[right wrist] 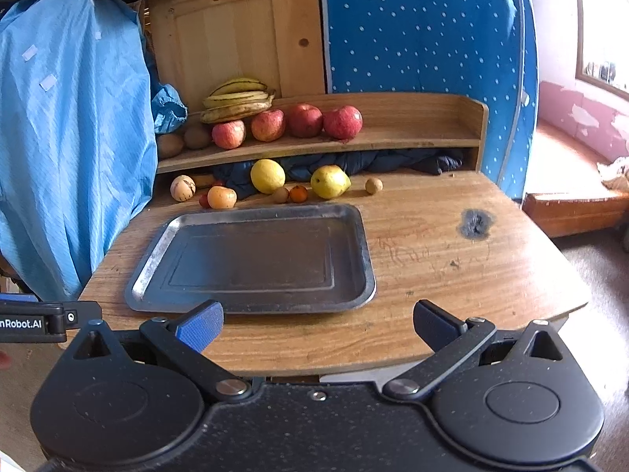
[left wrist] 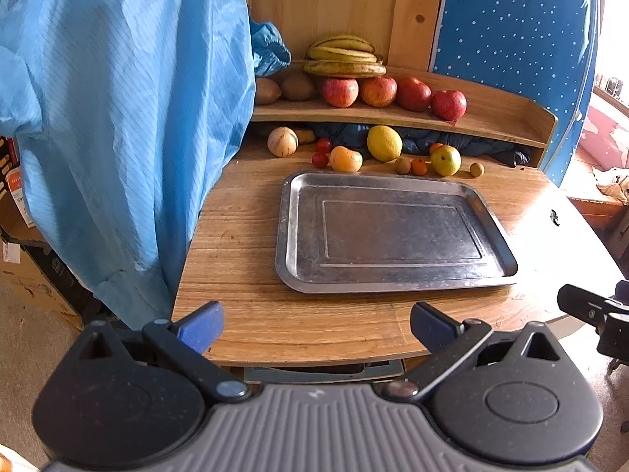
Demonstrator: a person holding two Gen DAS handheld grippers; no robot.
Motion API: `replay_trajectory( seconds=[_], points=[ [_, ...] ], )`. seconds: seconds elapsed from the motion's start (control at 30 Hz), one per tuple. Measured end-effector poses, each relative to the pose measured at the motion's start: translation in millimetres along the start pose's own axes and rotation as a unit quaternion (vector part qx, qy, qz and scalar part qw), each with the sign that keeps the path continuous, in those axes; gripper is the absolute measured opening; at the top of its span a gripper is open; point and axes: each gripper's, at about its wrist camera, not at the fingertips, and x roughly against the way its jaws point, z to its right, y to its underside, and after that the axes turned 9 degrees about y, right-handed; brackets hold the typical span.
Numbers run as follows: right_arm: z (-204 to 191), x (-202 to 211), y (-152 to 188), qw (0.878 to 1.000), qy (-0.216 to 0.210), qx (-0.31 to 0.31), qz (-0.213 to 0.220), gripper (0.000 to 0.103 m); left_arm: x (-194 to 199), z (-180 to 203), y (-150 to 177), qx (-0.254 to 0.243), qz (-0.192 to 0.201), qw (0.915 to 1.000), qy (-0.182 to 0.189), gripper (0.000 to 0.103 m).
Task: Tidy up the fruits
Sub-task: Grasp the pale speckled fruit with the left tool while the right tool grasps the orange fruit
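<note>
Now I am holding both the left tool (left wrist: 316, 328) and the right tool (right wrist: 318, 326) released over the near surface (right wrist: 432, 275), and I am thinking to approach the yellow lemon (right wrist: 267, 176) slowly from the front for the empty tray (right wrist: 157, 271).

Left gripper (left wrist: 316, 326), right gripper (right wrist: 317, 324): fingers spread.

The metal tray (left wrist: 393, 232) lies bare in the middle of the wooden table (left wrist: 243, 314), with open tabletop in front and to its right. Behind it a row of loose fruit (left wrist: 384, 143) lines the gap under the low shelf (left wrist: 491, 118). A hanging blue sheet (left wrist: 118, 118) crowds the table's left edge
</note>
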Motion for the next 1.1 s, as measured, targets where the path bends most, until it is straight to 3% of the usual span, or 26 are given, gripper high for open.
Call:
replay_trajectory(
  seconds=[0.43,0.77,0.97,1.1],
  points=[
    [-19.9,-26.3,-21.8,1.0,-0.018,0.024,0.006,0.103,-17.8,-11.3,-38.7,0.009,-0.006,0.9998,-0.016,0.103],
    [-41.5,-105.9,-62.3,0.994,-0.076,0.076,0.005,0.103,-71.4,-19.0,-88.4,0.023,-0.011,0.9981,-0.056,0.103],
    [-61.9,-159.6,-90.5,0.983,-0.121,0.136,0.009,0.103,-111.4,-24.0,-125.0,0.042,-0.023,0.9959,-0.077,0.103],
    [-77.8,-188.8,-102.7,0.966,-0.167,0.197,0.021,0.103,-137.7,-29.8,-148.4,0.063,-0.029,0.9928,-0.098,0.103]
  ],
)
